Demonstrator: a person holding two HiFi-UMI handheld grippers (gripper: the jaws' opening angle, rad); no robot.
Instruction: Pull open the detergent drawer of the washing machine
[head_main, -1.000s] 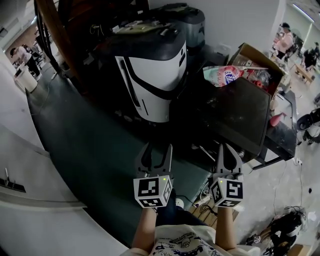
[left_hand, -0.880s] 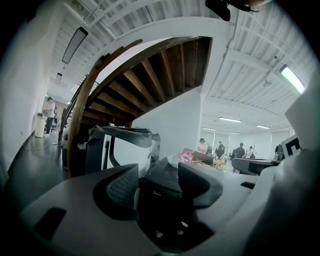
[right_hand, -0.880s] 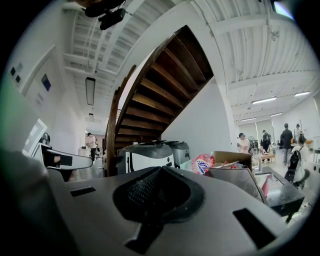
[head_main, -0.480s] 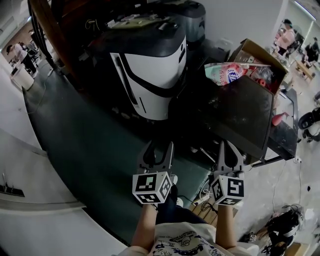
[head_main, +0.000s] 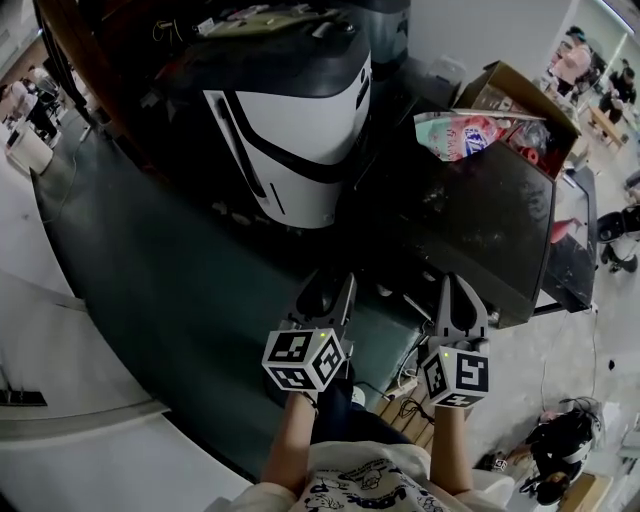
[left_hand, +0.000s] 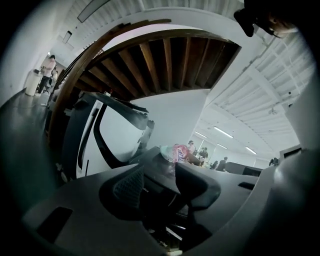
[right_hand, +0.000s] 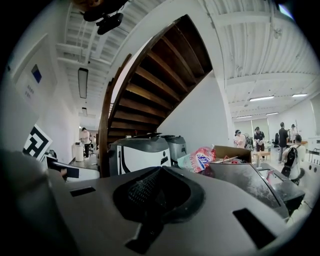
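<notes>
The washing machine (head_main: 300, 140) stands ahead, white-fronted with a black curved band and a dark top; it also shows in the left gripper view (left_hand: 120, 135) and the right gripper view (right_hand: 140, 152). I cannot make out its detergent drawer. My left gripper (head_main: 326, 290) hovers over the dark floor short of the machine, apart from it. Its jaws (left_hand: 160, 175) have just been closing a little but stand open, with nothing between them. My right gripper (head_main: 457, 290) is level beside it, near the dark table's edge, its jaws (right_hand: 160, 192) together and empty.
A dark table (head_main: 490, 230) stands right of the machine, carrying a cardboard box (head_main: 520, 100) and a colourful bag (head_main: 465, 135). A wooden staircase (right_hand: 150, 85) rises behind the machine. Cables (head_main: 405, 385) lie on the floor by my feet. People stand far off.
Both grippers have moved forward toward the machine, which now looks nearer. The left gripper has rolled, turning its marker cube, and its jaws have narrowed slightly.
</notes>
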